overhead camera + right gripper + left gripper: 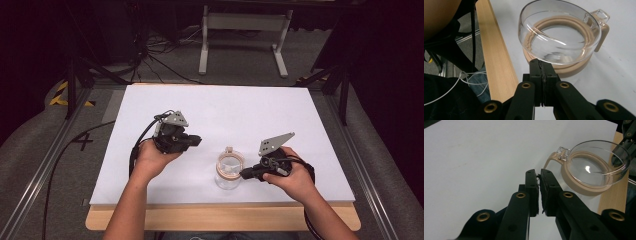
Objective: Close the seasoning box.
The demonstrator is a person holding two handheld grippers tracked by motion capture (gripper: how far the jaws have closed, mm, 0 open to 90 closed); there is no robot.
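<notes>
Your clear, round glass container with a tan ring-shaped base and small clear latch (pixel 230 169) sits near the front edge of the white table (pixel 280 115). It is likely rigid, slick and breakable, so take it by the tan band or latch, not the glass wall. Your left gripper (pixel 539 185) has jaws pressed together, empty; your right gripper (pixel 541 67) is likewise closed on nothing, just beside the container.

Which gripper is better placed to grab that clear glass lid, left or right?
Right, probably. The right gripper sits with its shut jaws at the glass lid's rim, on the lid's right side. The left gripper is also shut but stands apart, up and to the lid's left.
</notes>
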